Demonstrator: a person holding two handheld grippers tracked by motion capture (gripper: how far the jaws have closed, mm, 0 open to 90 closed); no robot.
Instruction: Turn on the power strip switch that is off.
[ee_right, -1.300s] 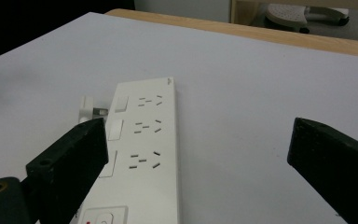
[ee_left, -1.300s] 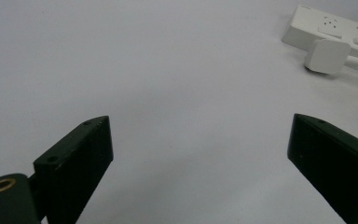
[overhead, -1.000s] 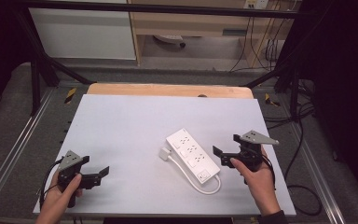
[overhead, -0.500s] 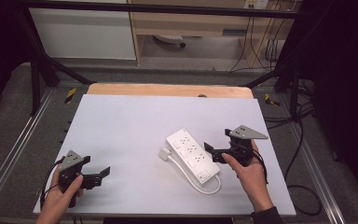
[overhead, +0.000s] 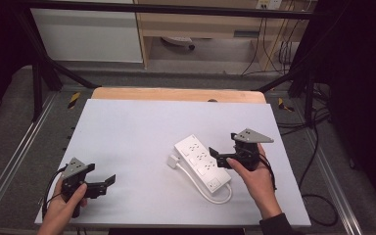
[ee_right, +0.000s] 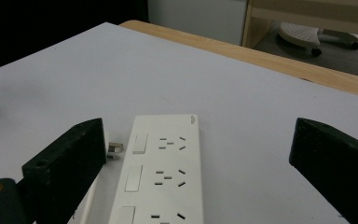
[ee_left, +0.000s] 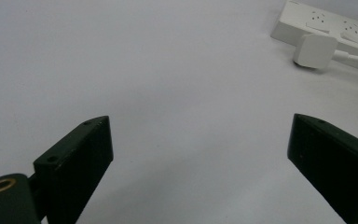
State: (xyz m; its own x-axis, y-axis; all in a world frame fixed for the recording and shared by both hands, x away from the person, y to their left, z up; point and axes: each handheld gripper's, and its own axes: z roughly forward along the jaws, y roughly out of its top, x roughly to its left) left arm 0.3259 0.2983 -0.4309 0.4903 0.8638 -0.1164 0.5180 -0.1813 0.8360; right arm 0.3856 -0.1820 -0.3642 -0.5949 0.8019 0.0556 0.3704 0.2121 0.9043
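Over the last second the right gripper moves left from beside the power strip to the strip's right edge, and in the high view its jaw tips now lie over the white casing. Its jaws stand wide apart, holding nothing. In the right gripper view the strip lies between them, running away from the camera. This reads as the approach to a grasp: the next step is probably to lower the jaws around the strip's width and close them.

The left gripper keeps its place at the near left of the white table, well apart from the strip, jaws spread and empty. It appears to be waiting.

The strip sits right of the table's centre, lying diagonally. Its cord loops at the near end and its white plug rests just beside the left edge.

A small line of print sits at the strip's far corner in the right gripper view, too small to read. 3 socket groups, each with a rocker switch, show there. I can make out no brand.
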